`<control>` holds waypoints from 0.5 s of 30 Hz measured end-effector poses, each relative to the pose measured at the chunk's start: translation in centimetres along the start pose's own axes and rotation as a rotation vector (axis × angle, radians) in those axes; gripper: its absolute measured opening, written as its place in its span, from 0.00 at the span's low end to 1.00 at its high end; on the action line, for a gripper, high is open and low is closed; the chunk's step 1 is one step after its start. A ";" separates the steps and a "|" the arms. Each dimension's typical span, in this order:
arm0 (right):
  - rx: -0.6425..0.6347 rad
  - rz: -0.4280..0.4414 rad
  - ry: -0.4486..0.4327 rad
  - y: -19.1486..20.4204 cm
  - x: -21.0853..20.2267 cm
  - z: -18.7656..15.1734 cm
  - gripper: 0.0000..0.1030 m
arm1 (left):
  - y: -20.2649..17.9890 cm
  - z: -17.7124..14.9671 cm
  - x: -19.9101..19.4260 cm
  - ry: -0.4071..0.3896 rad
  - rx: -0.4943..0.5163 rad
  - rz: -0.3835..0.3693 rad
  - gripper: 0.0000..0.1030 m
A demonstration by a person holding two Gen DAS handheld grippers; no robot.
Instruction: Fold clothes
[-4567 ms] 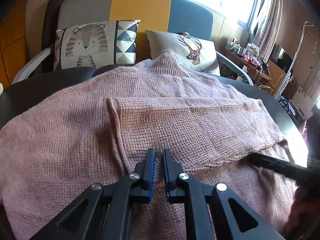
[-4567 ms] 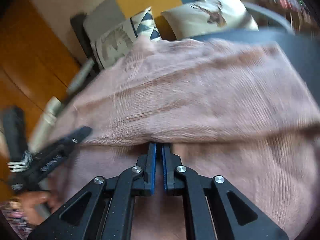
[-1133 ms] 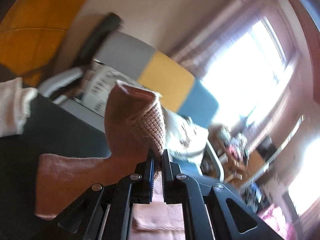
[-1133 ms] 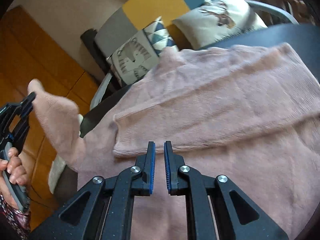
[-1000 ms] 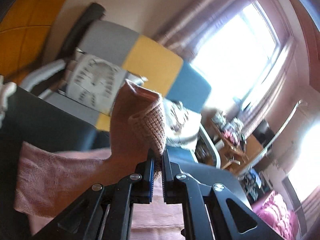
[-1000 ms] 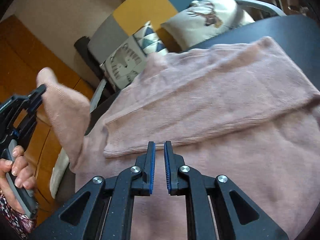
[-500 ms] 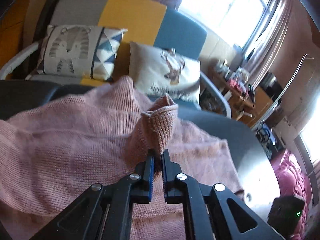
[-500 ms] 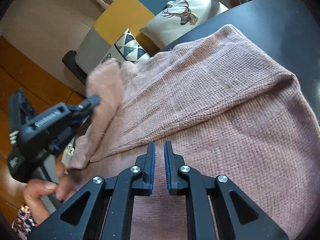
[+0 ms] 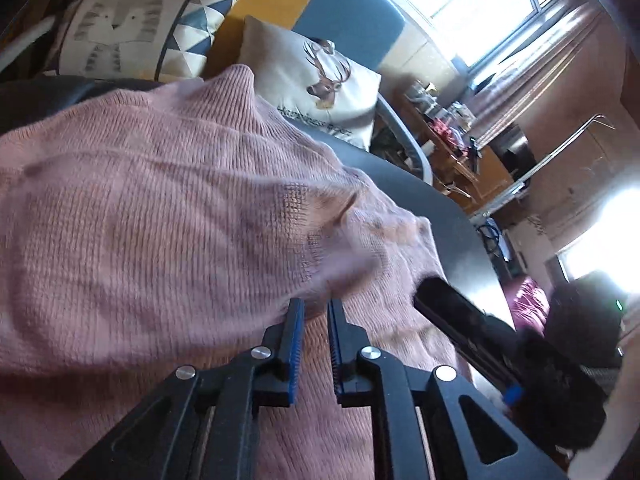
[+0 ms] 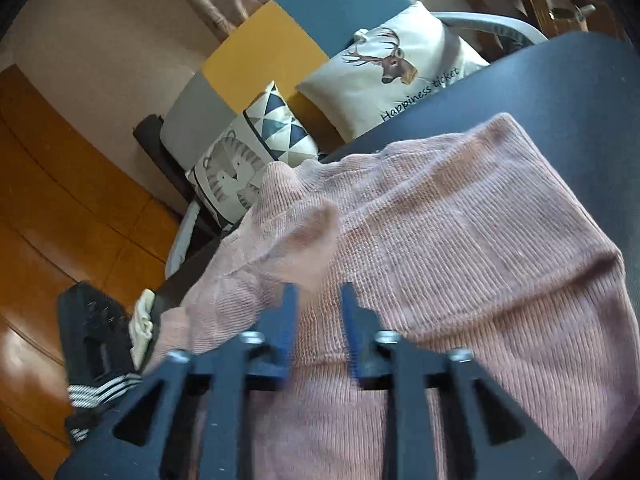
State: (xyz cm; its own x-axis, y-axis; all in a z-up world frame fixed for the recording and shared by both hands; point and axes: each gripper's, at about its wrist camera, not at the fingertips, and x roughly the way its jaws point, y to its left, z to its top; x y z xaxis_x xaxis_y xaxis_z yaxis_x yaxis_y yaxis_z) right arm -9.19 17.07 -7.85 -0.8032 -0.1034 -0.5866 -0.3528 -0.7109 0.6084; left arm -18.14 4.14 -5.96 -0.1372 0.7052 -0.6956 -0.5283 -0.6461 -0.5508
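Observation:
A pink knit sweater (image 9: 160,220) lies spread on the dark round table (image 9: 452,216). Its left sleeve (image 9: 248,248) is folded across the body, the cuff (image 10: 316,236) blurred and resting on the knit. My left gripper (image 9: 314,308) hovers just behind the sleeve's edge. Its jaws are opening, a narrow gap between the pads, which do not press on the fabric. My right gripper (image 10: 318,292) is over the sweater's (image 10: 460,260) middle, its jaws opening wide with nothing between them. One right finger (image 9: 452,312) shows in the left wrist view.
Behind the table (image 10: 580,92) stands a grey, yellow and blue sofa with a tiger cushion (image 9: 132,28) and a deer cushion (image 9: 320,80). A cluttered wooden side table (image 9: 452,140) is at the right. A white cloth (image 10: 142,328) lies at the table's left edge.
The left gripper came down from the air with the sleeve, laid it across the sweater body, and its jaws parted off the cuff. The right gripper's shut jaws opened.

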 end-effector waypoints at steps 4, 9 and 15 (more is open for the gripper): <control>-0.003 -0.043 0.052 -0.1 1.4 -0.3 0.54 | 1.2 -1.2 -2.9 -0.025 0.033 0.042 0.11; -0.004 -0.060 0.087 -0.5 3.3 -0.4 0.54 | 5.1 -2.9 -8.1 -0.107 0.022 0.137 0.11; -0.040 -0.046 0.110 0.8 4.1 -0.6 0.09 | 9.7 -3.8 -12.1 -0.143 -0.046 0.231 0.11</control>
State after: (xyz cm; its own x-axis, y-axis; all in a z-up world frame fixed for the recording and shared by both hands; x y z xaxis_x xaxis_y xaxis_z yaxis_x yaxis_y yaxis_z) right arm -12.51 15.61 -10.10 -0.7286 -0.1438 -0.6697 -0.3668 -0.7438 0.5588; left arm -18.41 -11.75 -4.65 -0.3687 0.5695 -0.7347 -0.4312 -0.8049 -0.4076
